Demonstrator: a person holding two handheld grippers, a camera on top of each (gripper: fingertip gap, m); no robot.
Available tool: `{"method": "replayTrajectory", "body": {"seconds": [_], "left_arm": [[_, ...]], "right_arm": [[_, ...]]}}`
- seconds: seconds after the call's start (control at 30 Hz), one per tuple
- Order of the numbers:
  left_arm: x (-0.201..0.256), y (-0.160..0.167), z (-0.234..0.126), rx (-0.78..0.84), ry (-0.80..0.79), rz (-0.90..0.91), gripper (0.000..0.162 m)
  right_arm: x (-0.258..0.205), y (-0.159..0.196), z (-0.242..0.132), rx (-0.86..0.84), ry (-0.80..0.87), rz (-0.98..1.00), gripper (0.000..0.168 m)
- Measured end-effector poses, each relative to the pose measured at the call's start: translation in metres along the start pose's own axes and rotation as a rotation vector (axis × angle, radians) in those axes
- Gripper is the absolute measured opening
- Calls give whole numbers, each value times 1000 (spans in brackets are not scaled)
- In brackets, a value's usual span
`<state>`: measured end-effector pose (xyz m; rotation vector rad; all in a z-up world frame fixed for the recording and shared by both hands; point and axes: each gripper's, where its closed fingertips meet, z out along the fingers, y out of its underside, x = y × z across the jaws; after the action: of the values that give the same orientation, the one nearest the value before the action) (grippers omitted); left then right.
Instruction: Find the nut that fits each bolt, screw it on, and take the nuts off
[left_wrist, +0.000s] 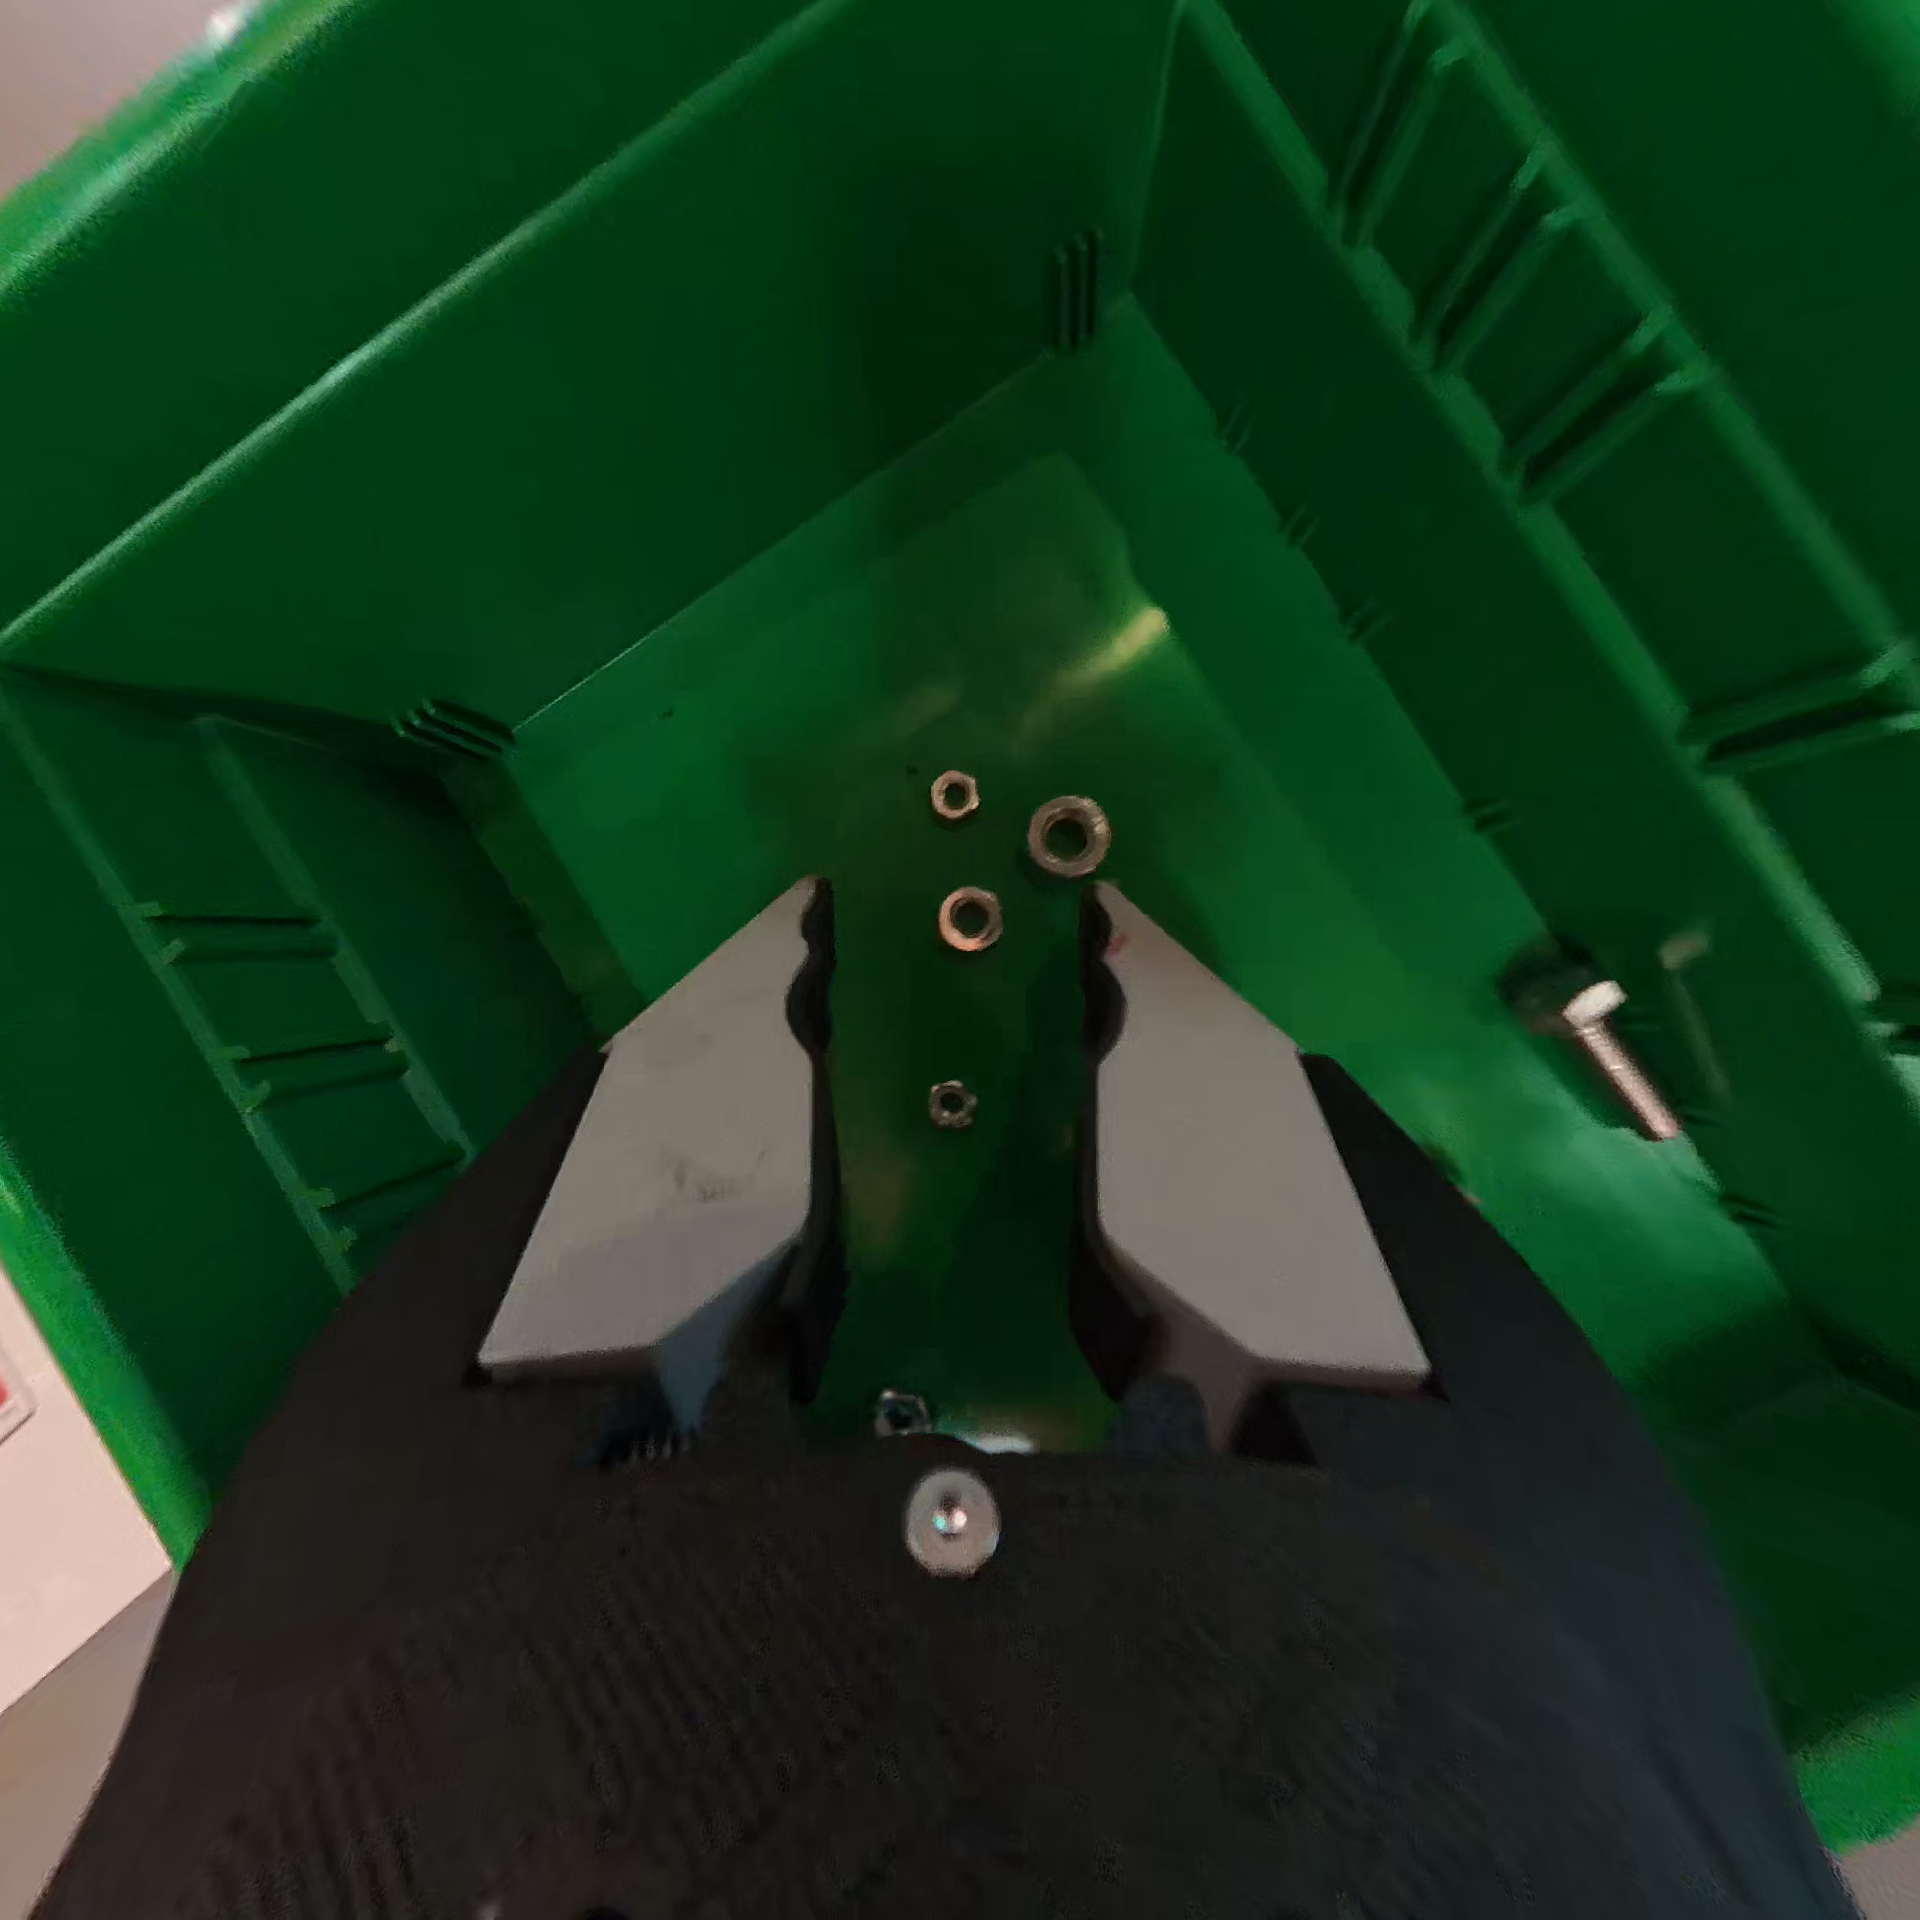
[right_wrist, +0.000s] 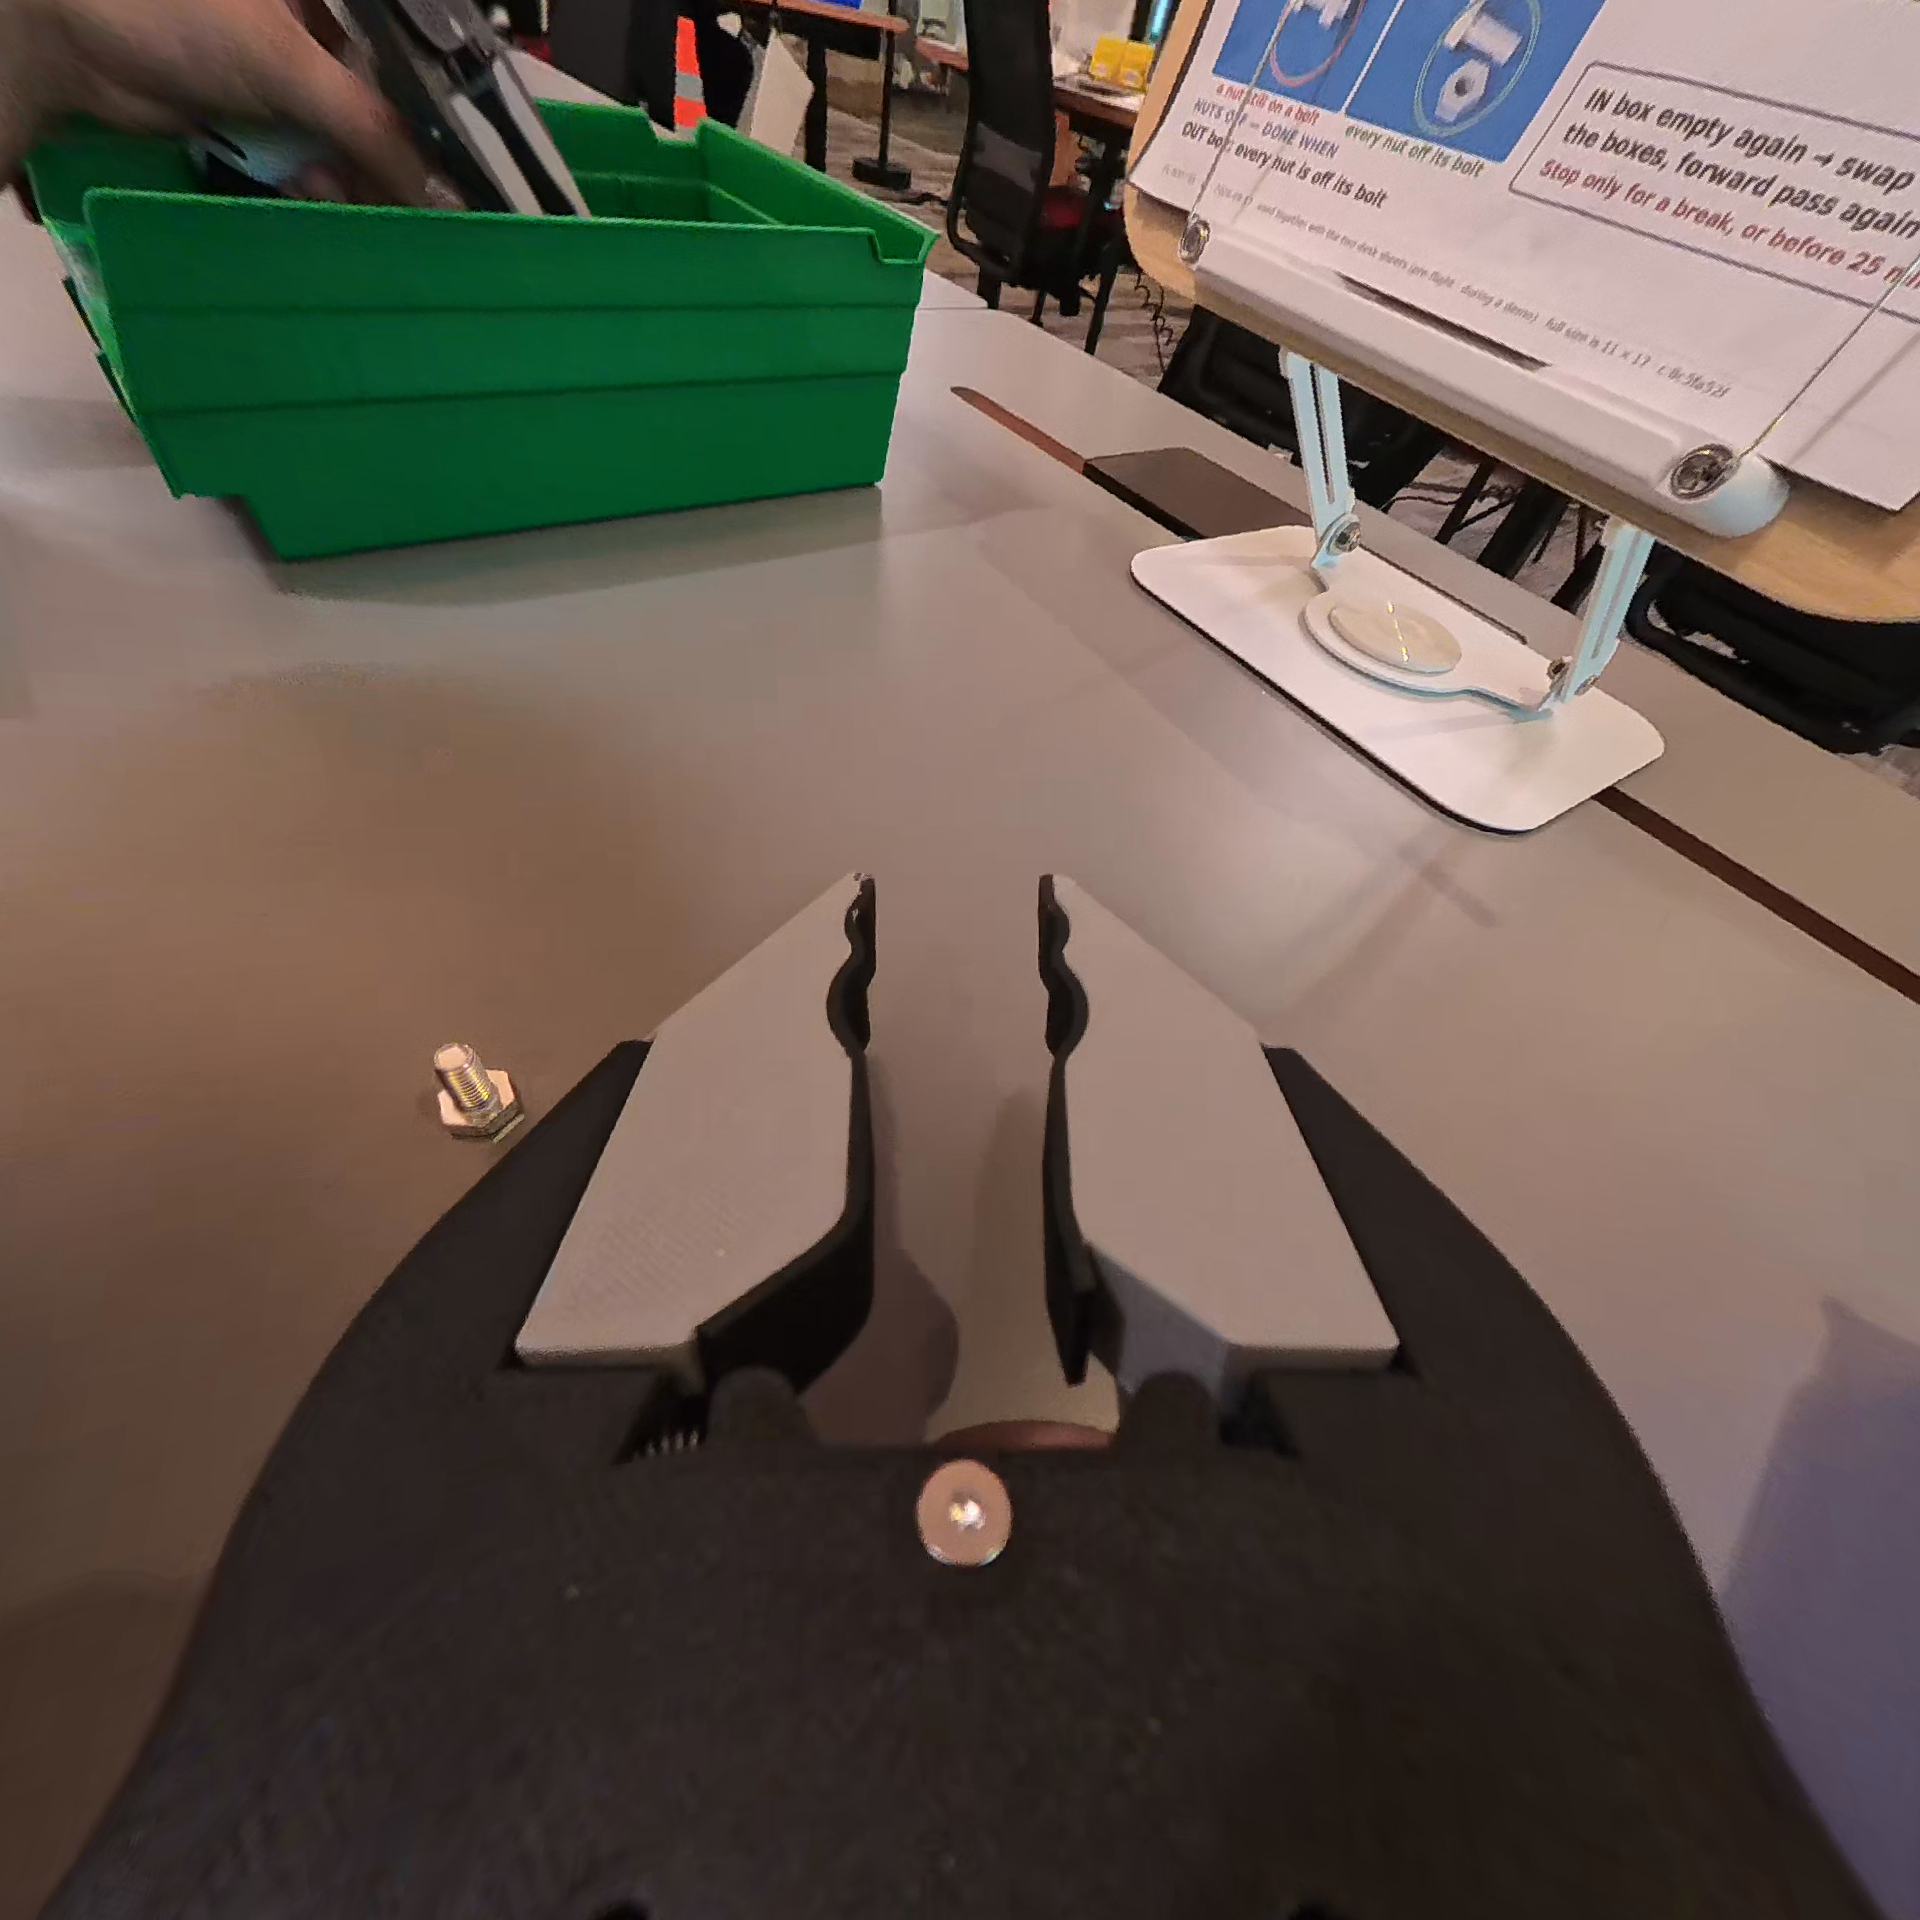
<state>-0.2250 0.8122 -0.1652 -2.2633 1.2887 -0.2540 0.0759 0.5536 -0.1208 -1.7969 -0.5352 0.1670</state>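
Soft indoor light, glare on the green bin (left_wrist: 1101, 644) floor, blurred wide-angle edges.

Green bin (left_wrist: 727, 436), plain, glossy floor. Silvery nuts (left_wrist: 969, 918) on green floor. Silver bolt (left_wrist: 1621, 1060) beside green wall in neighbouring compartment. Left gripper (left_wrist: 954, 904): black body, grey fingers (left_wrist: 675, 1143), black inner pads. Right gripper (right_wrist: 956, 894): same black and grey. Table (right_wrist: 623, 779) plain grey. Short bolt (right_wrist: 473, 1091) silver. Stand (right_wrist: 1403, 665) white, board edge pale wood. Sheet (right_wrist: 1621, 208) white with blue panels, red and black print.
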Motion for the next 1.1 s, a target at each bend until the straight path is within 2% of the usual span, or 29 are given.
{"method": "replayTrajectory", "body": {"seconds": [0.23, 0.53, 0.87, 0.93, 1.1], "left_arm": [[0, 8, 12, -32, -30, 37, 50], [5, -2, 3, 48, 61, -90, 41], [-1, 11, 14, -20, 35, -101, 43], [-1, 10, 15, -15, 35, -107, 39], [0, 8, 17, 0, 34, -91, 10]], "right_arm": [[-6, -1, 5, -2, -26, -64, 29], [-7, 2, 7, -18, -17, -95, 29], [-8, 1, 6, -8, -26, -89, 29], [-8, 0, 6, -4, -27, -85, 29], [-8, 0, 6, -6, -30, -83, 28]]}}
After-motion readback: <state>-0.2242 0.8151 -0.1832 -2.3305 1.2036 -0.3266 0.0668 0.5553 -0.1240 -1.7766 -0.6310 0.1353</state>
